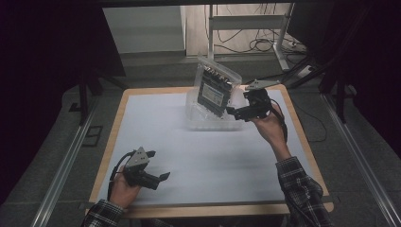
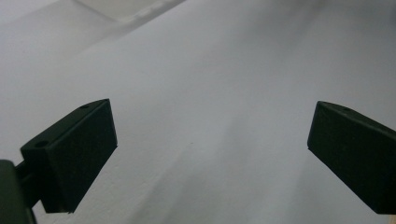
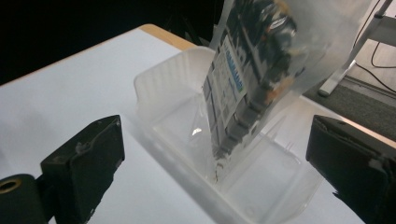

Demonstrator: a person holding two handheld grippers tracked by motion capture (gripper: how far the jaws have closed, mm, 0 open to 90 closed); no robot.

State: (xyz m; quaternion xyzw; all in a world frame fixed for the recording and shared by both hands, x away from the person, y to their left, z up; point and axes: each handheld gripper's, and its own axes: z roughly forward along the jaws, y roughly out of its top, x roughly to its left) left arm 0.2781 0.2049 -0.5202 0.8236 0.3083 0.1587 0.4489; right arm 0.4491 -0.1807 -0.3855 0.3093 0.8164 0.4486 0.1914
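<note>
A clear plastic bag (image 1: 215, 87) holding a dark board with a white and blue label stands tilted, its lower end inside a clear plastic tray (image 1: 208, 125) at the table's far middle. My right gripper (image 1: 236, 106) sits just right of the bag, jaws pointing at it. In the right gripper view the bag (image 3: 252, 70) and the tray (image 3: 163, 88) lie ahead between the jaws of my right gripper (image 3: 219, 154), which stands open with its pads apart from the bag. My left gripper (image 1: 158, 164) rests open at the front left, with nothing in my left gripper (image 2: 210, 149) over bare white tabletop.
The white table top (image 1: 198, 161) has a wooden rim (image 1: 116, 123). Behind the table are a metal frame leg (image 1: 210, 28) and loose cables (image 1: 265, 45) on the floor. A rail (image 1: 359, 161) runs along the floor at the right.
</note>
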